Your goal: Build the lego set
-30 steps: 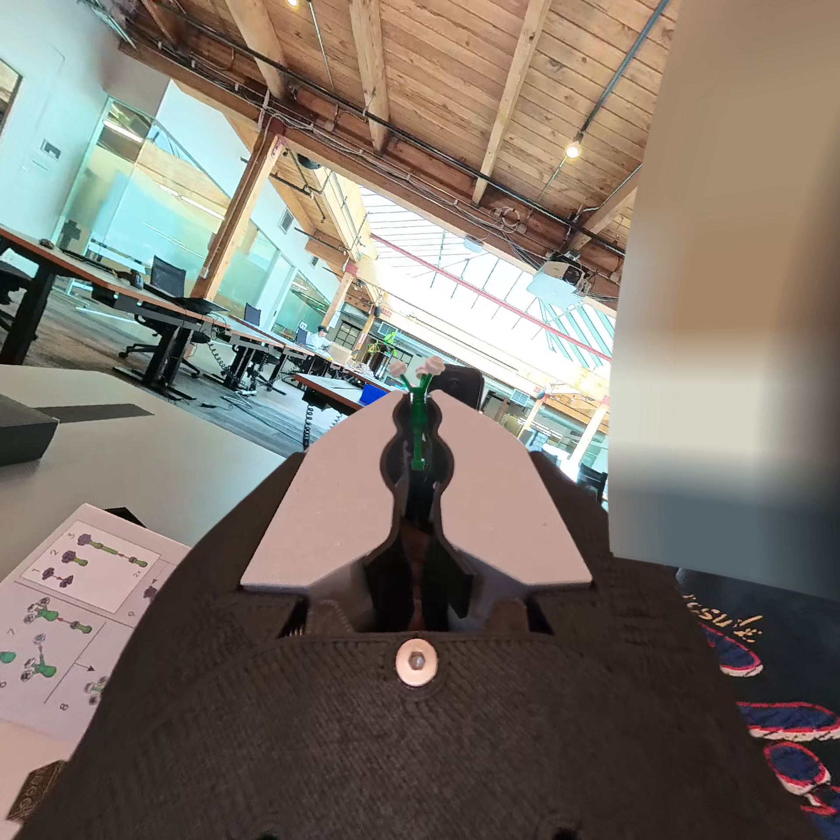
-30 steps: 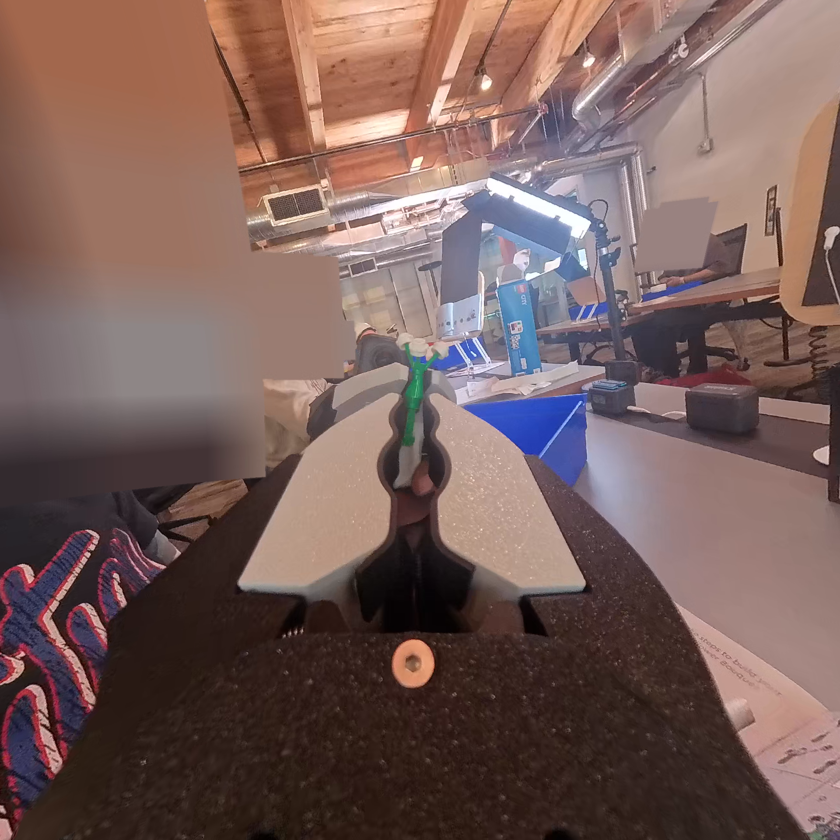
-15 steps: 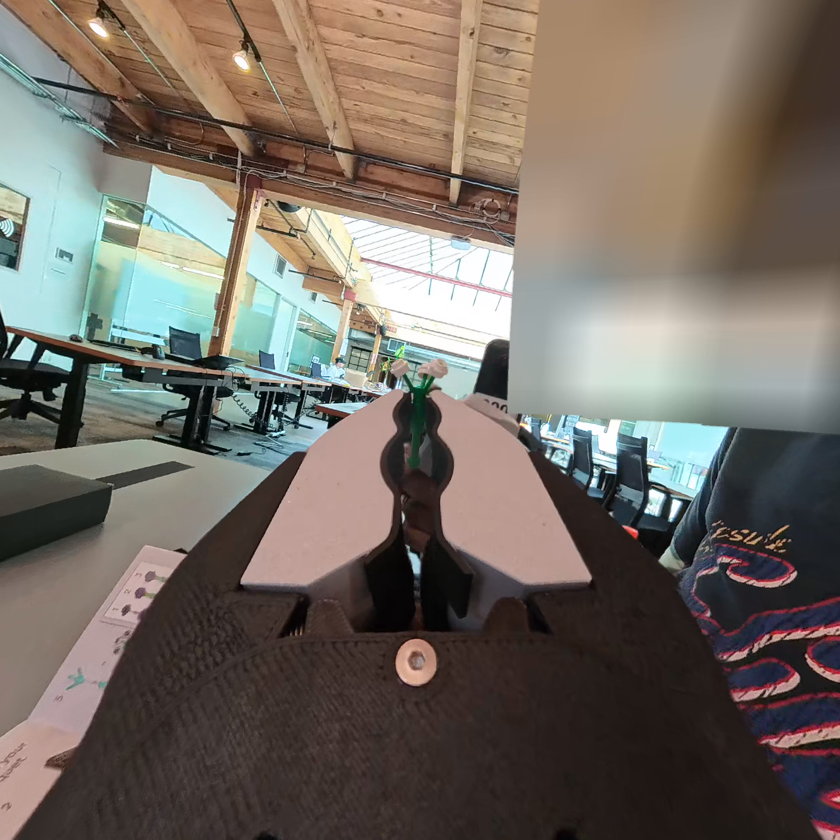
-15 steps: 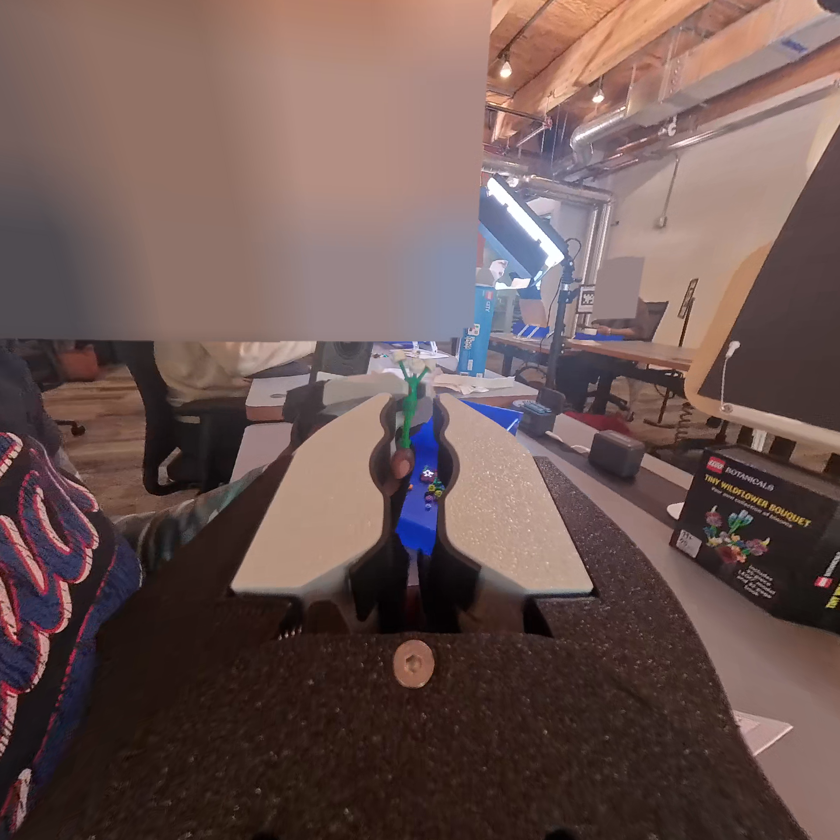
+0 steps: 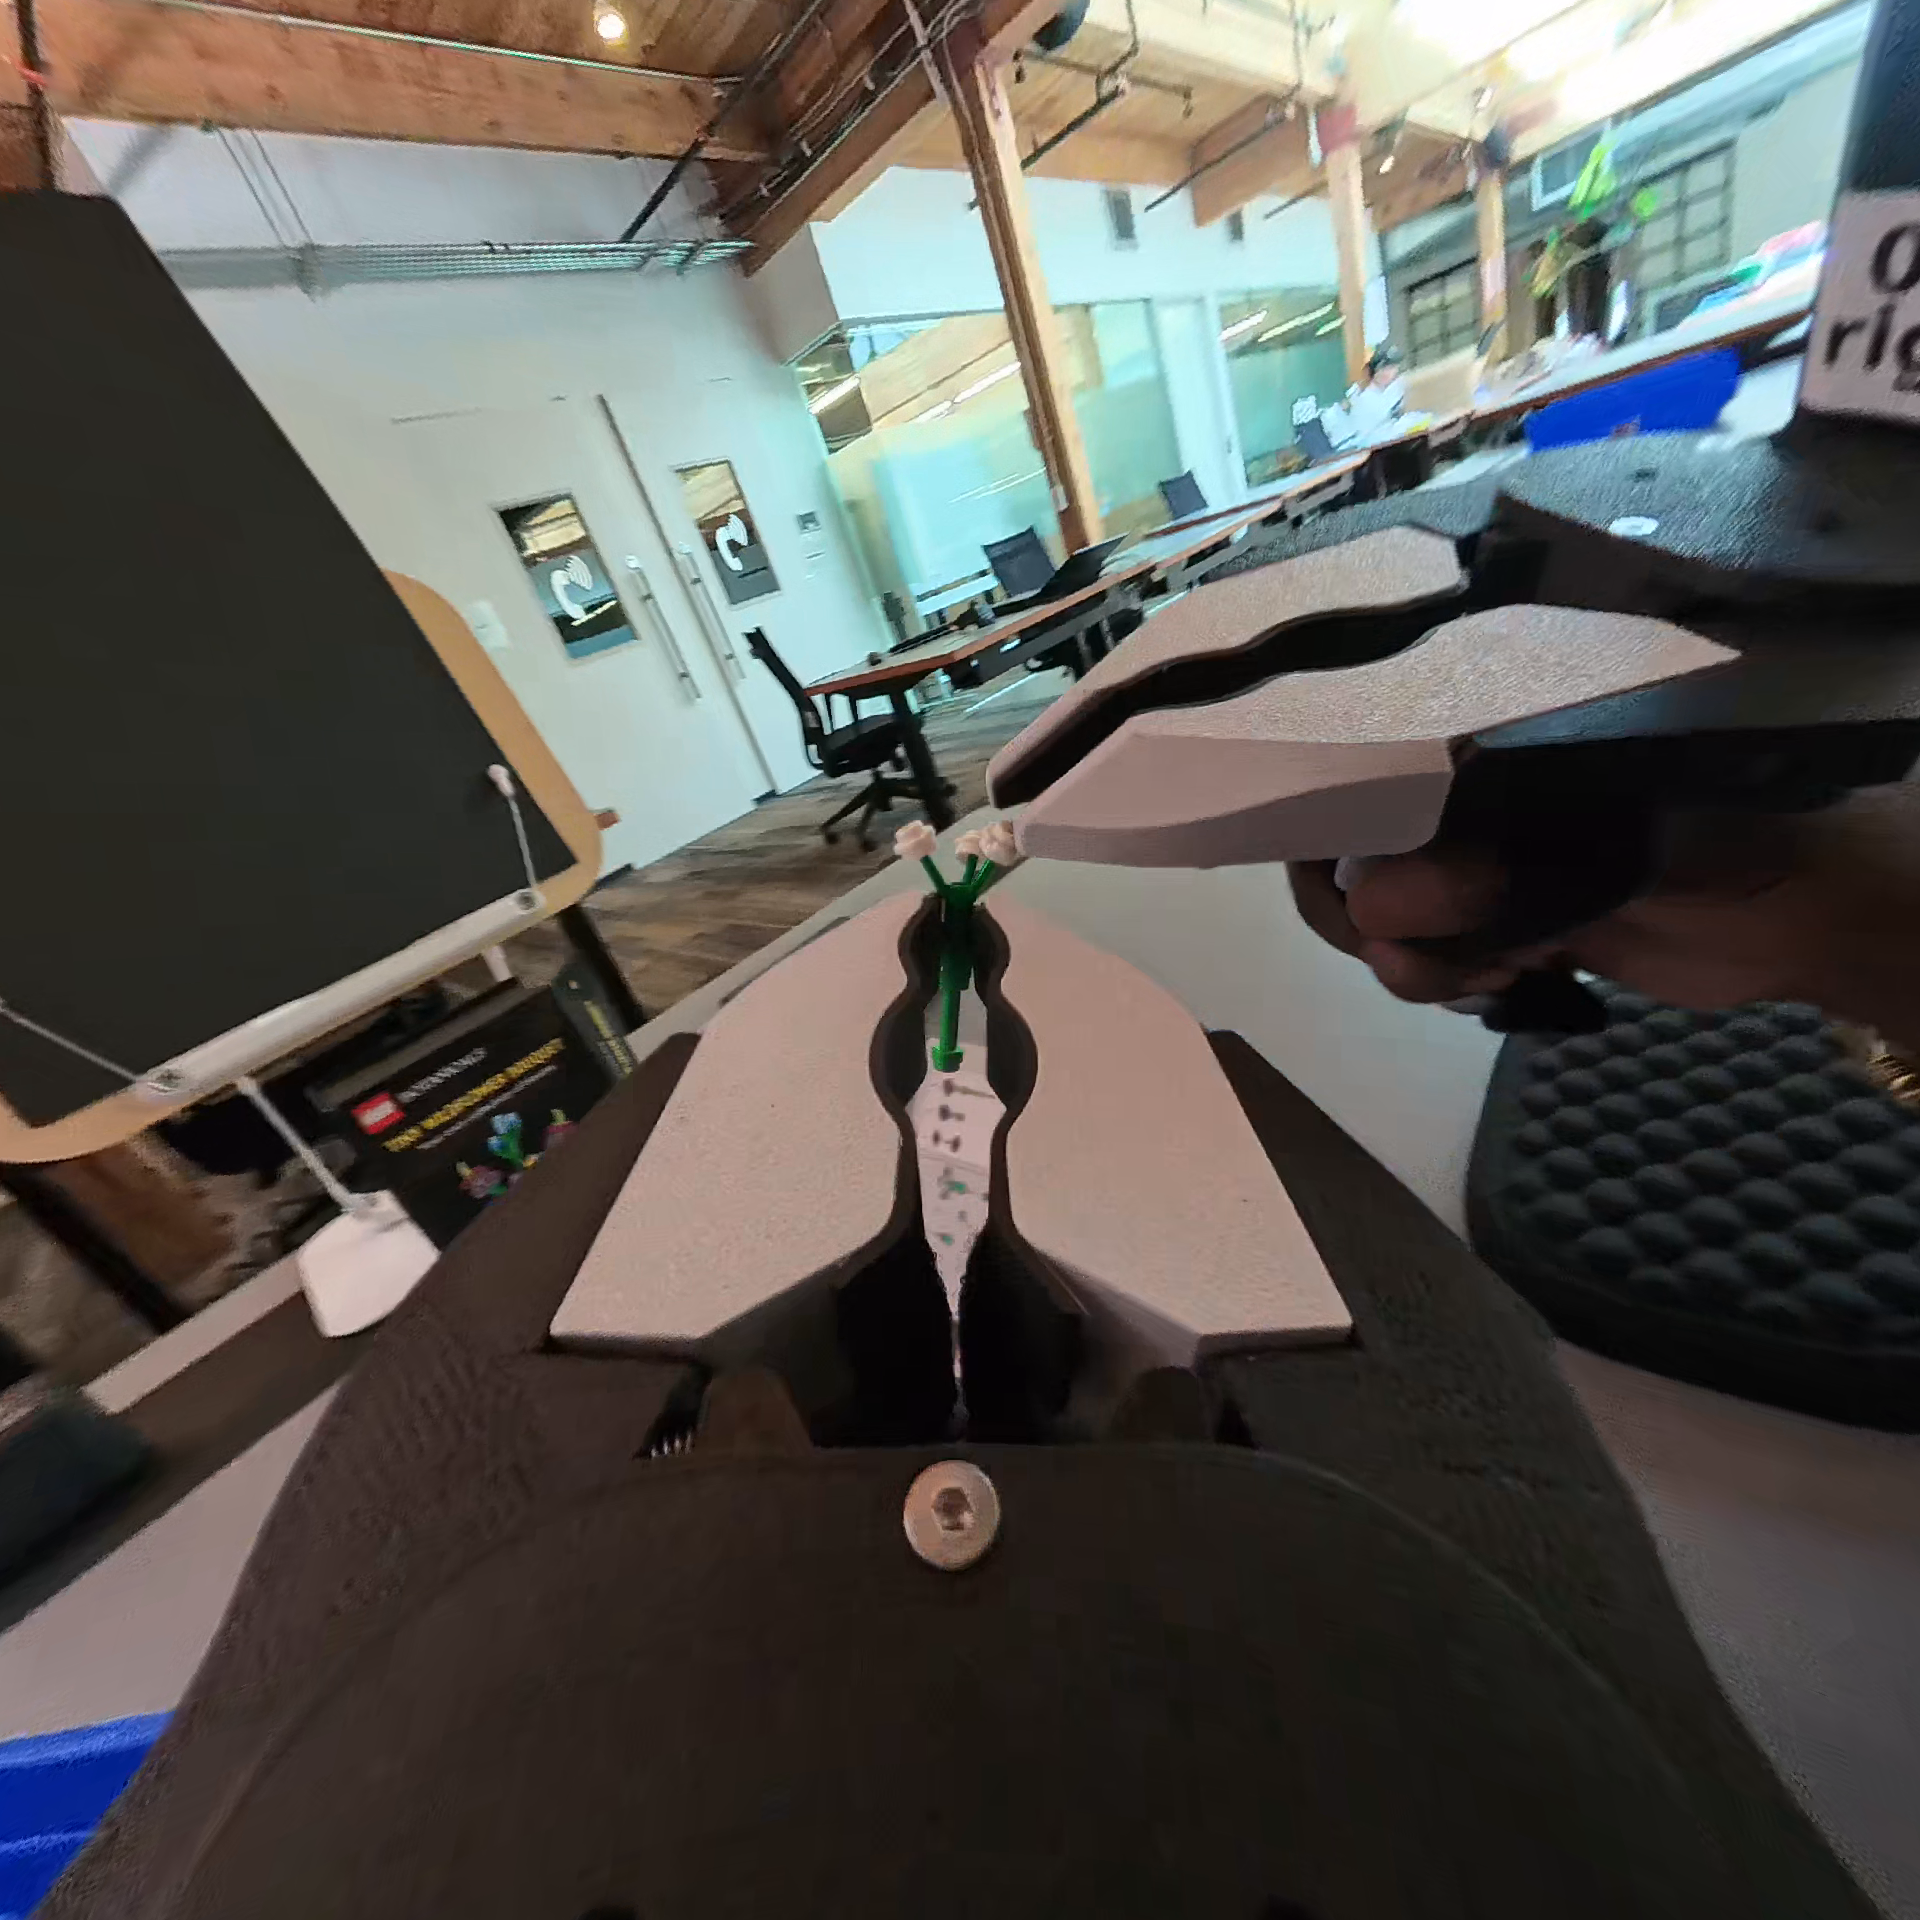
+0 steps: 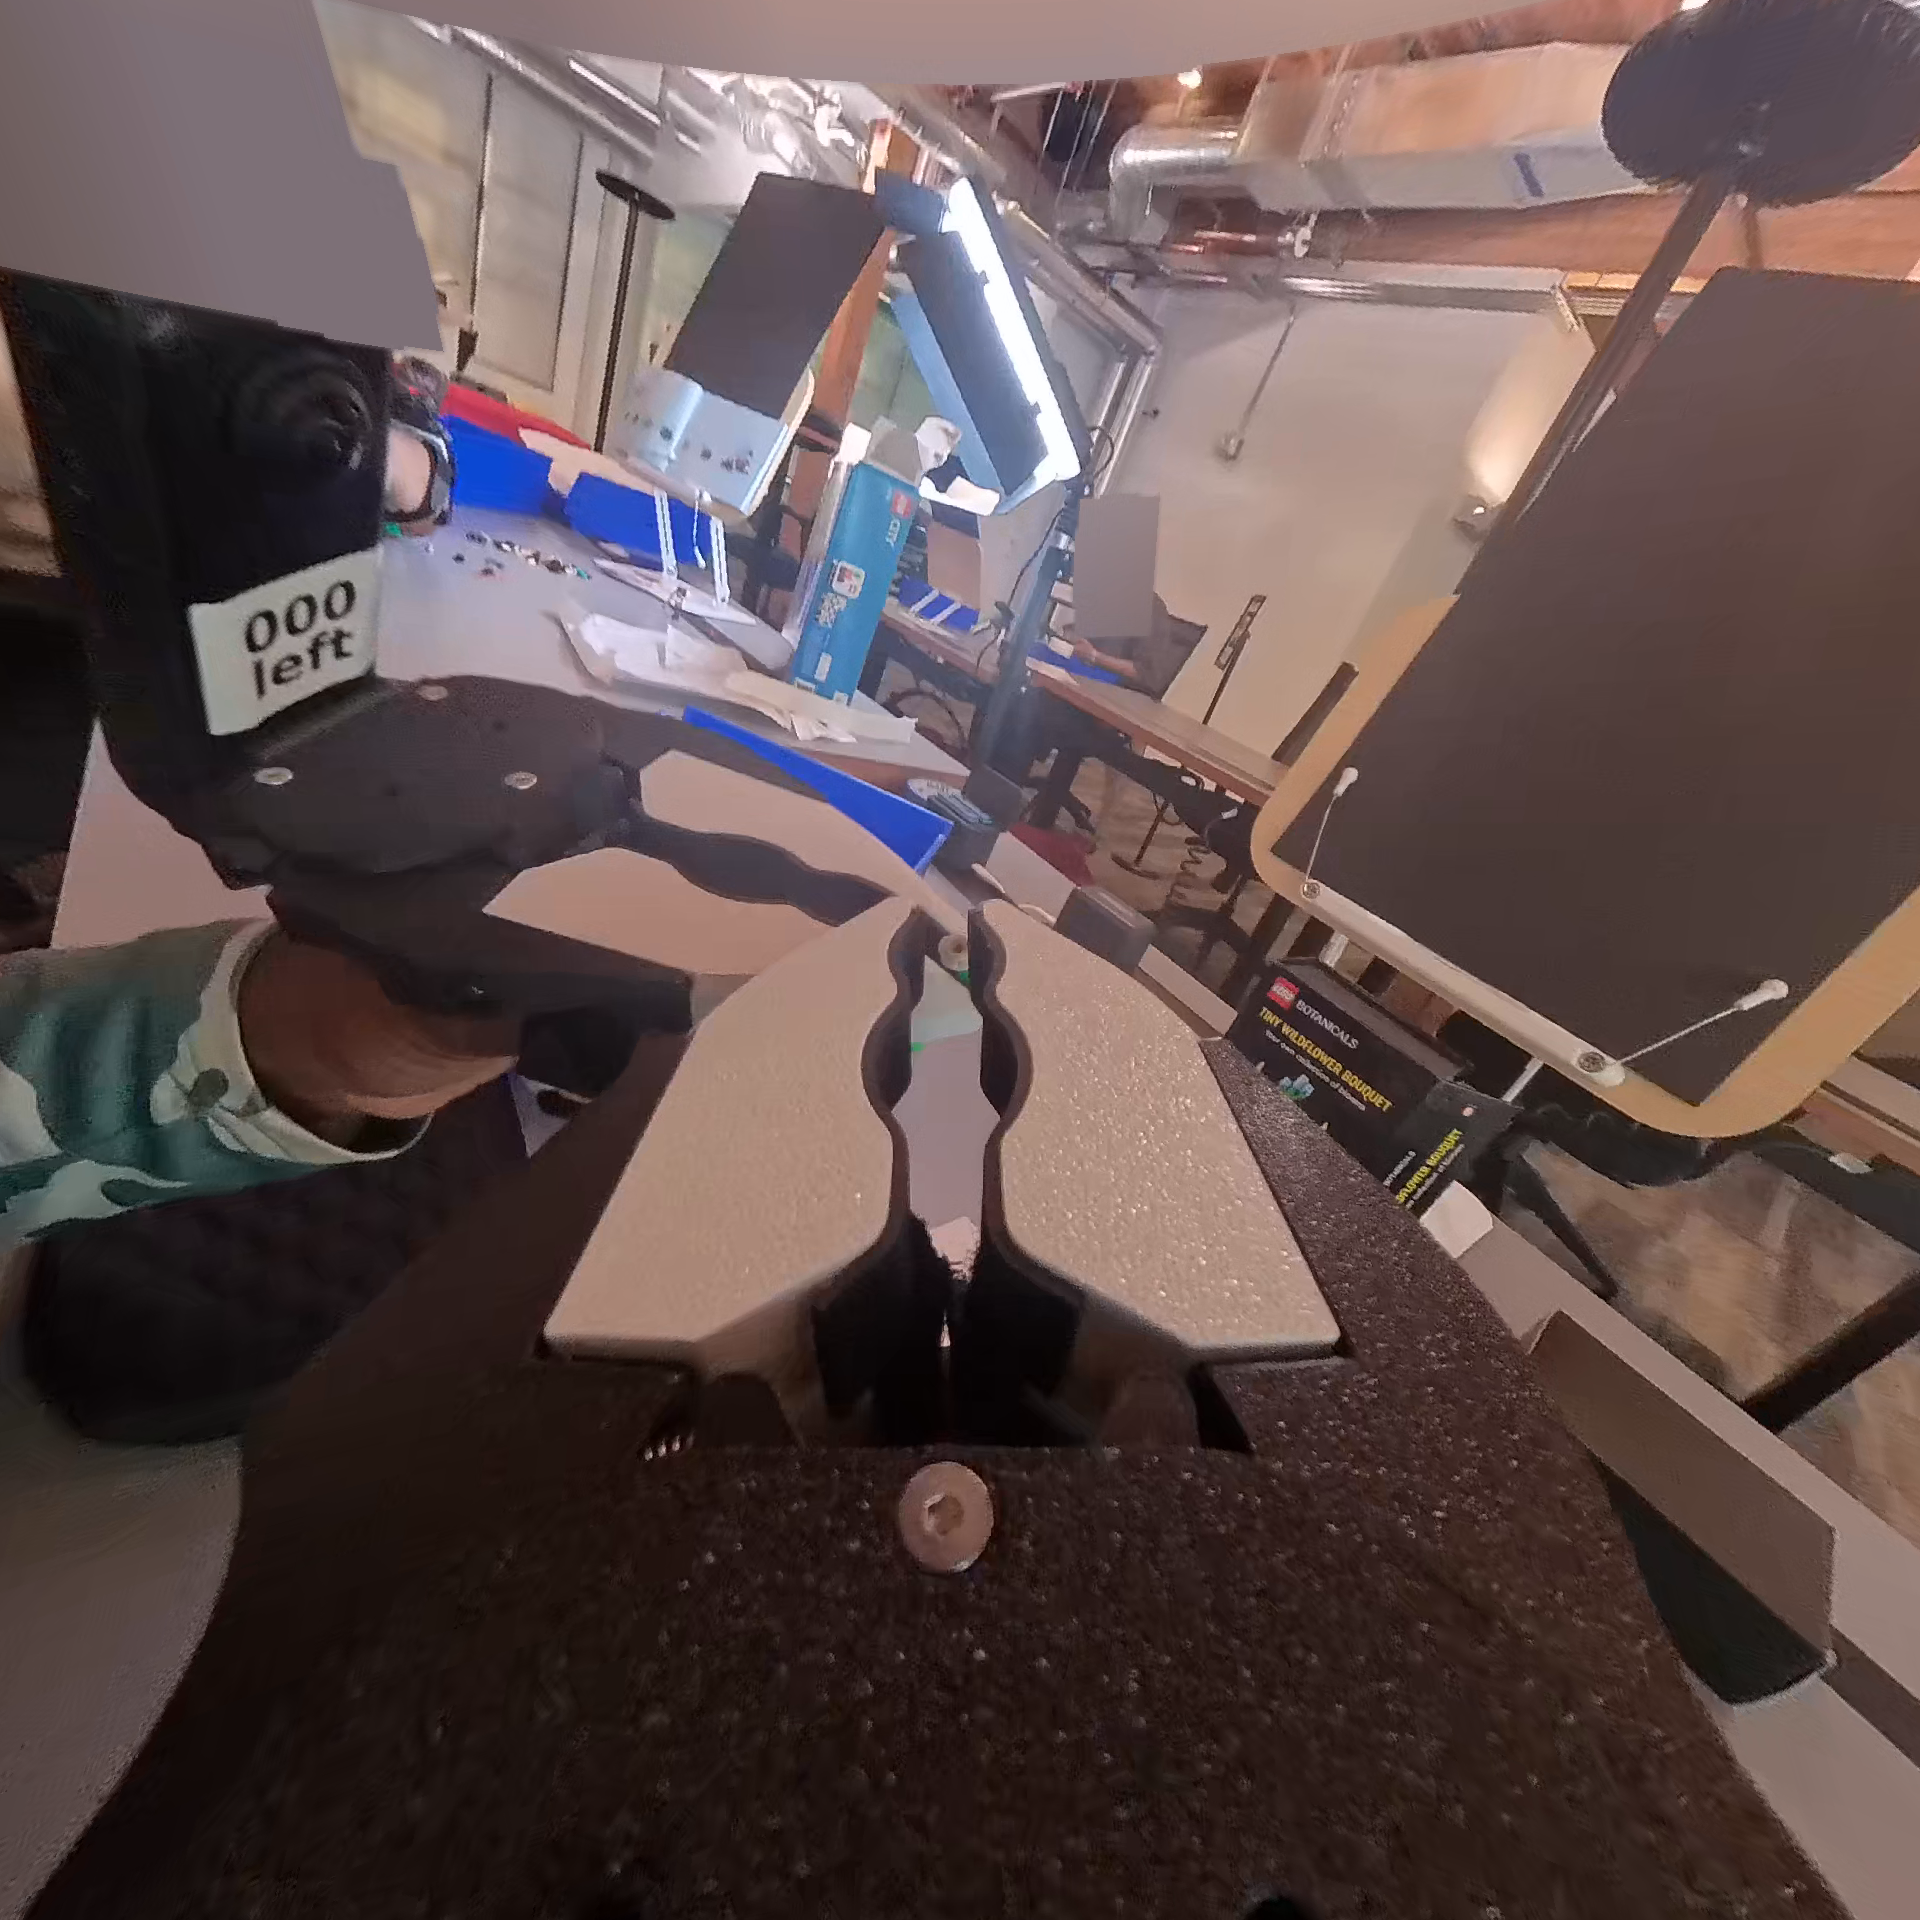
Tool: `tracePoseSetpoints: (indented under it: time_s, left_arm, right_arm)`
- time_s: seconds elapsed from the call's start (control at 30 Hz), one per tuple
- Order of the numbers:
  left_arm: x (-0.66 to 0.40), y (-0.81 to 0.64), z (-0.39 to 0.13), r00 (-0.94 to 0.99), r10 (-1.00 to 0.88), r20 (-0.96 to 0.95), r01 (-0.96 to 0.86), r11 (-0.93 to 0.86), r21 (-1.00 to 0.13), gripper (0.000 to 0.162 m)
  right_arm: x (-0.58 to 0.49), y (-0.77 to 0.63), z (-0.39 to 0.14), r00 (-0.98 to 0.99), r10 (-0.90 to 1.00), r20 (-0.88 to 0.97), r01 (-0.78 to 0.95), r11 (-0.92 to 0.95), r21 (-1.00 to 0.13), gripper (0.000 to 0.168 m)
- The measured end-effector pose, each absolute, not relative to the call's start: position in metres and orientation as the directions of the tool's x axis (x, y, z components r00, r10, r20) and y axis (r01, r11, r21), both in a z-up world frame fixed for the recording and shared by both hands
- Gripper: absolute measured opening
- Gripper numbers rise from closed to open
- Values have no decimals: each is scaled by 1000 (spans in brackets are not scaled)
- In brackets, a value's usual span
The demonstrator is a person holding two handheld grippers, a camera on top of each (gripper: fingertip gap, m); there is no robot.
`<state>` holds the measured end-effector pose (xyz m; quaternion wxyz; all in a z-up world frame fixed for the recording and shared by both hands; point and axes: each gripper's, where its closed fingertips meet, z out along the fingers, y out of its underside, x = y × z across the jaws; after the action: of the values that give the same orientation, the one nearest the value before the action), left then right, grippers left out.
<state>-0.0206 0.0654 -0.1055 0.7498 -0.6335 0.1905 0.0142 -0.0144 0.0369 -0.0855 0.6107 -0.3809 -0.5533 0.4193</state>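
My left gripper (image 5: 953,909) is shut on a thin green lego stem (image 5: 948,982). The stem stands up out of the tips and carries three small pale flower heads (image 5: 914,837). My right gripper (image 5: 1008,816) comes in from the right, held by a hand (image 5: 1455,935). Its tips are at the rightmost flower head (image 5: 1000,834). In the right wrist view my right gripper (image 6: 943,920) has its jaws a narrow gap apart around that pale flower head (image 6: 951,948). The left gripper's fingers (image 6: 748,800) reach in from the left, their tips hidden behind mine.
A black lego box (image 5: 468,1101) stands on the grey table (image 5: 1195,935) and also shows in the right wrist view (image 6: 1340,1049). A black board on a stand (image 5: 208,675) leans beside it. An instruction sheet (image 5: 951,1143) shows between my jaws. A blue bin (image 5: 62,1787) is at the lower left. My left and right fingertips are right by each other.
Both views swung away from the person's torso and ceiling toward the table and the box. The right gripper's jaws have narrowed and now sit at the top flower. The left still holds the stem.
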Motion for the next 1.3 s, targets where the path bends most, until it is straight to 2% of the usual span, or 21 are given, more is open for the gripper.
tracePoseSetpoints:
  time_s: [0.33,0.57,0.73,1.3]
  left_arm:
    - [-24,70,-109,866,-84,-493,-478,155,-865,5]
    - [-25,73,-113,822,-47,-568,-558,141,-818,5]
    - [-27,75,-118,746,-5,-665,-662,101,-743,4]
    - [-28,76,-135,758,-55,-650,-647,59,-760,4]
  right_arm:
    - [-10,42,-92,119,892,436,-15,440,-898,6]
    - [-10,44,-100,110,902,418,24,418,-908,6]
    - [-10,46,-109,113,918,380,41,377,-925,5]
    - [-14,47,-126,125,945,303,39,301,-953,5]
